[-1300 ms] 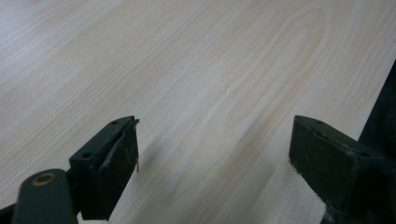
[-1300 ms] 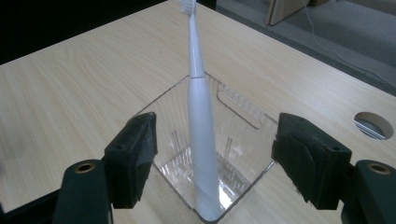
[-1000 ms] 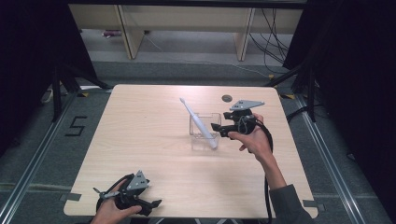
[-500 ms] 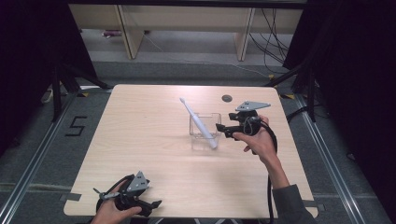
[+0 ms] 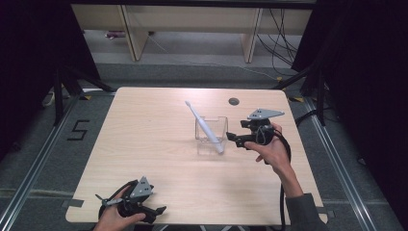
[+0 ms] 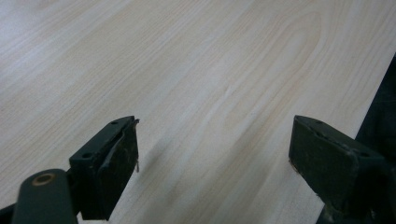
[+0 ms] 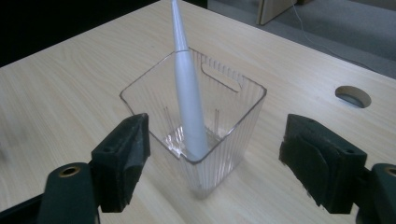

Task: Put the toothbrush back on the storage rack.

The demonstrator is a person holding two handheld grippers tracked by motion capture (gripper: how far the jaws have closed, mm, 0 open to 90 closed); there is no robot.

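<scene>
A clear ribbed plastic cup (image 5: pixel 210 135) (image 7: pixel 201 116) stands near the middle of the wooden table (image 5: pixel 159 144). A white electric toothbrush (image 5: pixel 204 126) (image 7: pixel 187 88) leans inside it, its thin head end sticking out up and to the left. My right gripper (image 5: pixel 233 139) (image 7: pixel 212 161) is open just right of the cup, its jaws apart on either side of the cup's near corner and not touching it. My left gripper (image 5: pixel 156 211) (image 6: pixel 212 158) rests open at the table's front left edge, with bare wood between its jaws.
A round cable hole (image 5: pixel 234 101) (image 7: pixel 353 96) sits in the table's far right part. Wooden shelving legs (image 5: pixel 130 33) and cables (image 5: pixel 284 29) lie on the floor behind. Dark curtains flank both sides. The table edge (image 6: pixel 378 98) runs close beside the left gripper.
My right gripper has drifted slightly right and back from the cup. The cup, the toothbrush and the left gripper have stayed put.
</scene>
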